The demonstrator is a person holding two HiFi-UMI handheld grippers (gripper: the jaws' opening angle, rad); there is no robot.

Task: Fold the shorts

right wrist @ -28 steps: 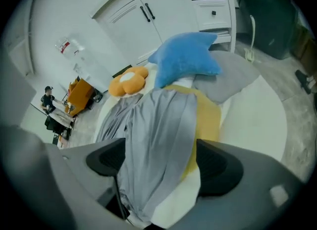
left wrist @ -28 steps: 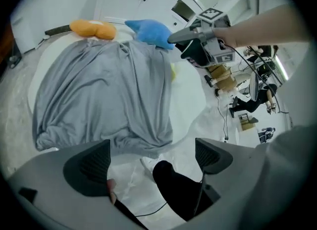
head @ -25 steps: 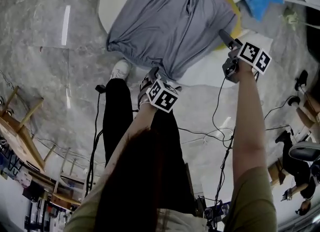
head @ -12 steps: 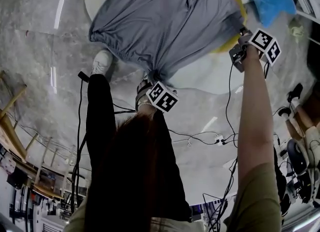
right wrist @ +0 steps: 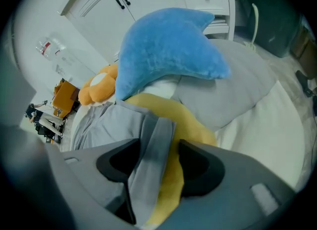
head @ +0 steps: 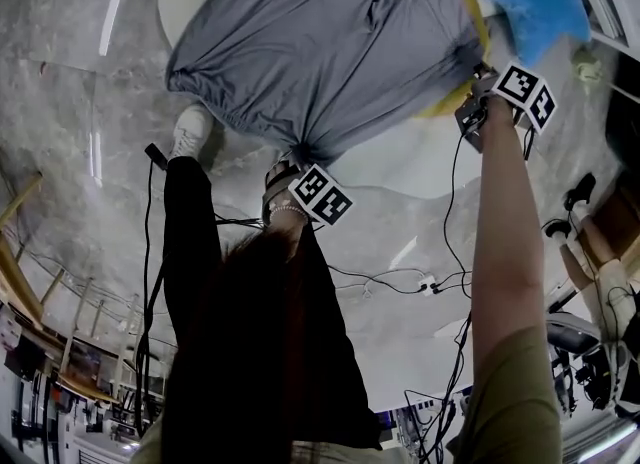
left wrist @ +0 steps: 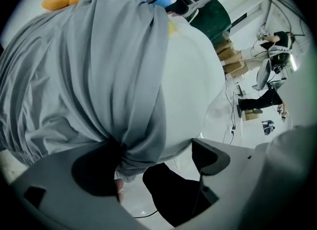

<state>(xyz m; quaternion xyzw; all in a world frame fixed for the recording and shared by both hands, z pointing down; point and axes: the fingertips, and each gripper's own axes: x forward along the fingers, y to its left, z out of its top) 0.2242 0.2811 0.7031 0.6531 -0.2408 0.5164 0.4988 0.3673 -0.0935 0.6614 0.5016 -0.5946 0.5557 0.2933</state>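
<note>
We find the left hand-held gripper (left wrist: 153,160) released: its jaws stand wide, a gathered corner of the grey shorts (head: 330,42) bunched against one jaw, the other jaw clear of the cloth. The right hand-held gripper (right wrist: 158,164) has just been closing and stands about half shut around a flat banded edge of the same shorts; a sliver of gap shows at one pad, so we judge it not yet clenched. The shorts lie spread on the bed (right wrist: 280,140), the gathered corner at its near edge, the banded edge farther in, lying over a yellow cushion (right wrist: 198,130) just beside a blue plush toy (right wrist: 168,50). We judge the step to be taking hold of two ends to draw the garment flat before the first fold. To do it well, the right jaws should seat squarely on the band and not nip the cushion; the left should close on the whole bunch, not a stray layer. The pull should then be even, away from the toys.
</note>
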